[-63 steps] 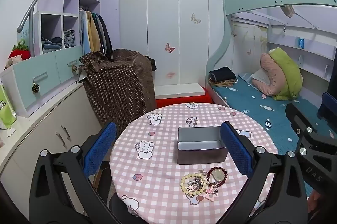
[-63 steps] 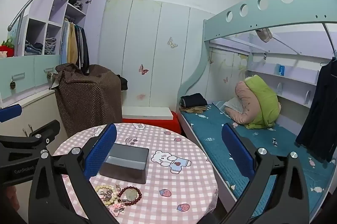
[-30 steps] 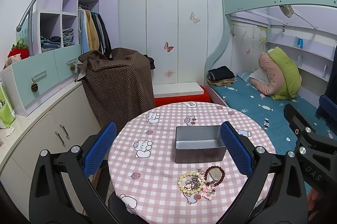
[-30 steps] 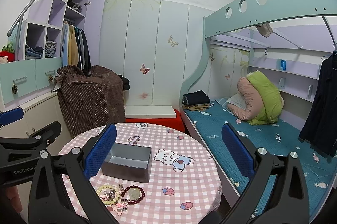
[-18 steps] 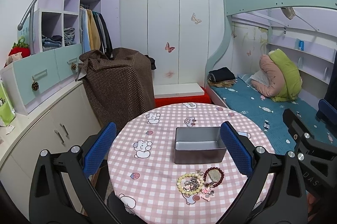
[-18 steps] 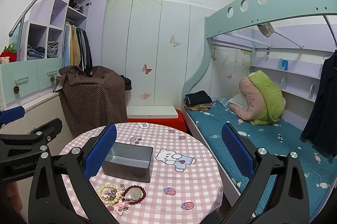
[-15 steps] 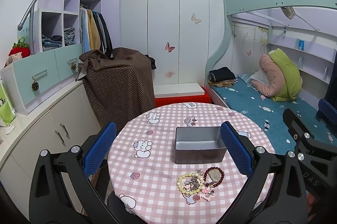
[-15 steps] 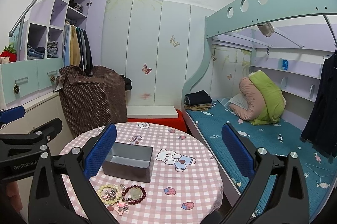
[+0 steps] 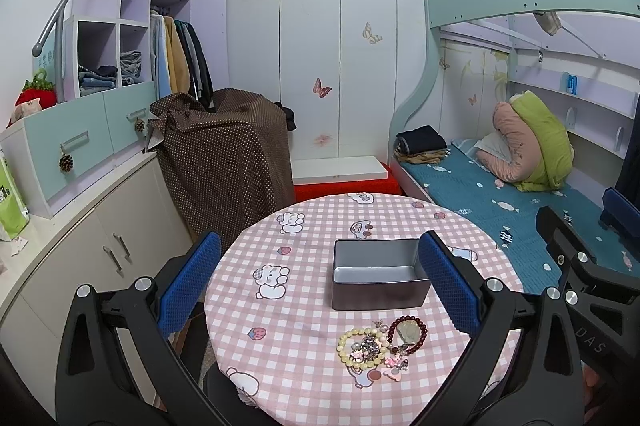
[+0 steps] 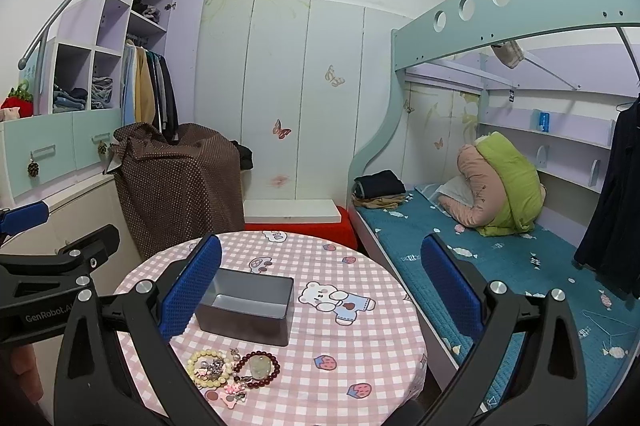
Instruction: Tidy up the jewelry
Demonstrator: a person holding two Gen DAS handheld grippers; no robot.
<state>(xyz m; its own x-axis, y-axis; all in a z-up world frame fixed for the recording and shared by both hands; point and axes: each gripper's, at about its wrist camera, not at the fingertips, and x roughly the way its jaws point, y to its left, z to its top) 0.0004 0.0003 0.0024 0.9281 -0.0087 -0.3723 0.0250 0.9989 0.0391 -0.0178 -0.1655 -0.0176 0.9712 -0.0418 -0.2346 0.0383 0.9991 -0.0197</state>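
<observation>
Both tools hover above the round worktop (image 9: 304, 358), each with its blue pads spread wide and nothing between them: the left tool (image 9: 316, 286) and the right tool (image 10: 320, 290). A small heap of jewelry (image 9: 380, 346) lies just in front of the open grey tin (image 9: 378, 276), near but apart from it. A cream bead bracelet (image 10: 210, 366) and a dark red bracelet (image 10: 258, 366) are clear; the tangled charms between them are too small to make out.
</observation>
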